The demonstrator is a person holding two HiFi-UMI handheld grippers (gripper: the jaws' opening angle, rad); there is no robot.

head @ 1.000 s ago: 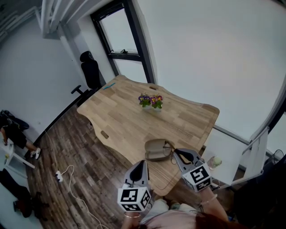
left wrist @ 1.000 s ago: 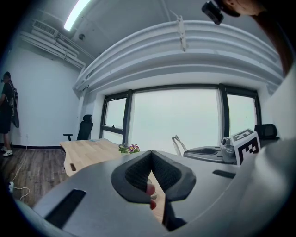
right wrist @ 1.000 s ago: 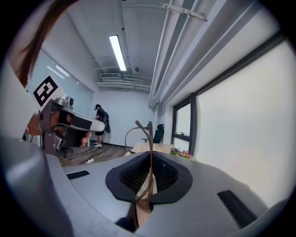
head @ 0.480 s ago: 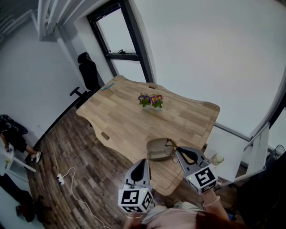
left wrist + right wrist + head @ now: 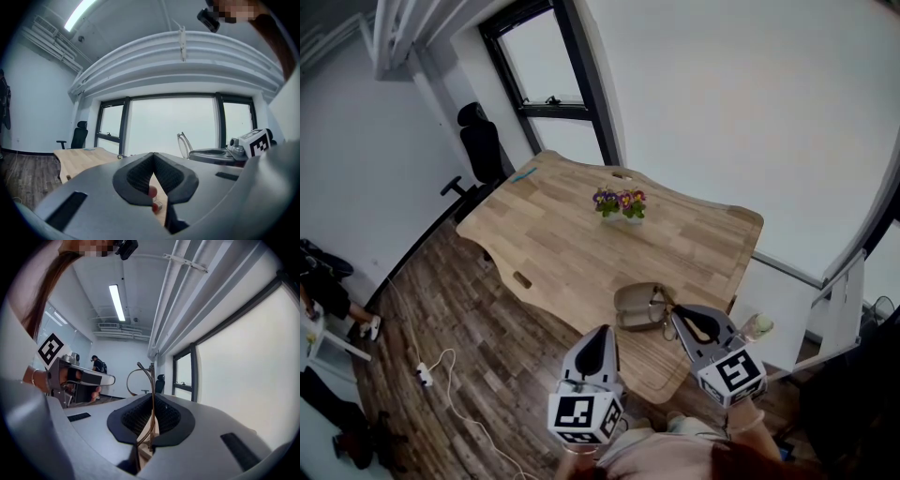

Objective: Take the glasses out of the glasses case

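The right gripper [image 5: 677, 317] is sitting at the lower right of the head view. Its jaws are pinching the thin frame of the glasses [image 5: 149, 380], which are sticking up above the jaws. The glasses are just beside the glasses case [image 5: 634, 306]. The case is lying on the wooden table [image 5: 553, 234], near its front edge, in the lower middle. The left gripper [image 5: 601, 335] is hanging at the bottom middle with its jaws pressed together and nothing between them. Little flowers [image 5: 619, 202] are standing farther up the table.
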